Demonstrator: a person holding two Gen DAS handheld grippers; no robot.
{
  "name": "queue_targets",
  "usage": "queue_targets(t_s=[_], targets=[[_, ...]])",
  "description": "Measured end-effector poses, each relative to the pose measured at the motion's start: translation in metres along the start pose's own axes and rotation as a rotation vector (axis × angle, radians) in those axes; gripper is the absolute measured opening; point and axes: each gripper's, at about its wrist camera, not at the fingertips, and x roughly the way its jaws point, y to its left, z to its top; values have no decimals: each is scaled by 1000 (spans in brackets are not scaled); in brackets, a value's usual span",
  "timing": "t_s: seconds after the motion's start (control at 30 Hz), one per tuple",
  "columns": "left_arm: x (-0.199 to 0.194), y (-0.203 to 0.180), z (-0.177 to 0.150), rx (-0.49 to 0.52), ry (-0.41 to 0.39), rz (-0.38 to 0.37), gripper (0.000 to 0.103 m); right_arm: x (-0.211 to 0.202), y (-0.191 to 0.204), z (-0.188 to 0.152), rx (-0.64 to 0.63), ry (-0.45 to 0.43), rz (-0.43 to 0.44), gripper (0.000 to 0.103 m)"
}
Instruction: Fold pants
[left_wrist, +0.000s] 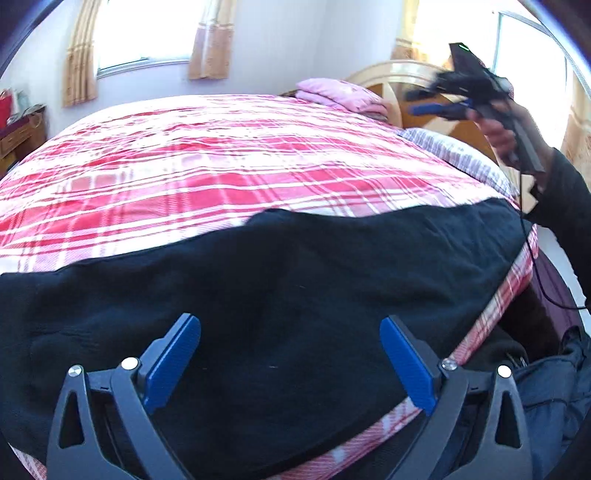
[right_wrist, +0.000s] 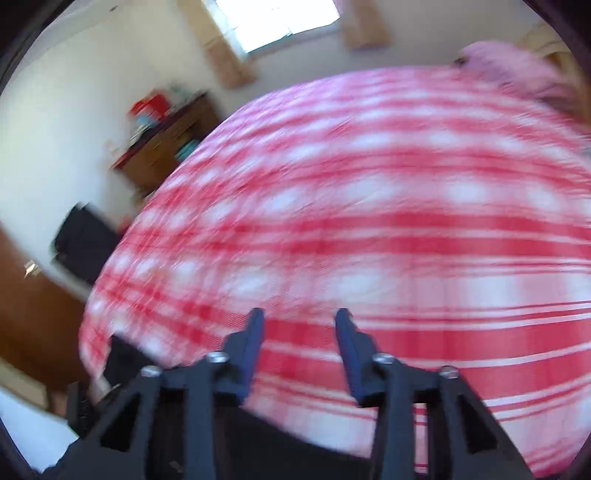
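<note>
Black pants (left_wrist: 280, 280) lie spread flat along the near edge of a bed with a red and white plaid cover (left_wrist: 221, 158). My left gripper (left_wrist: 290, 325) hovers over the pants, wide open and empty. My right gripper (left_wrist: 424, 101) shows in the left wrist view, held in a hand in the air above the right end of the bed, blurred. In the right wrist view my right gripper (right_wrist: 299, 317) is open and empty over the plaid cover (right_wrist: 369, 221); that view is motion-blurred. A dark edge of the pants (right_wrist: 125, 354) shows at the lower left.
A folded pink blanket (left_wrist: 340, 94) and a striped pillow (left_wrist: 458, 155) lie at the head of the bed by a wooden headboard (left_wrist: 391, 72). A wooden cabinet (right_wrist: 166, 140) stands by the far wall. A dark bag (right_wrist: 81, 236) sits on the floor.
</note>
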Motion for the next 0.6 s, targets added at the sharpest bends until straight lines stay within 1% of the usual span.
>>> queue_targets(t_s=[0.07, 0.13, 0.2, 0.27, 0.33, 0.4, 0.47, 0.53, 0.6], targets=[[4, 4, 1, -6, 2, 8, 100, -30, -32, -2, 48, -36, -47, 44], [8, 3, -1, -1, 9, 19, 100, -54, -61, -13, 88, -59, -64, 44], [9, 0, -4, 13, 13, 33, 100, -76, -86, -32, 127, -92, -101, 46], [11, -2, -2, 29, 21, 42, 100, -92, -108, -60, 162, -87, -175, 46], [7, -6, -1, 39, 21, 49, 100, -105, -117, -88, 175, -96, -210, 46], [6, -7, 1, 46, 17, 56, 100, -121, -128, -122, 201, -123, -208, 46], [3, -7, 1, 45, 14, 59, 100, -138, -141, -154, 266, -155, -191, 46], [4, -8, 2, 44, 19, 57, 100, -153, -150, -176, 323, -185, -200, 46], [7, -11, 2, 44, 31, 59, 100, -176, -167, -196, 388, -240, -226, 46]])
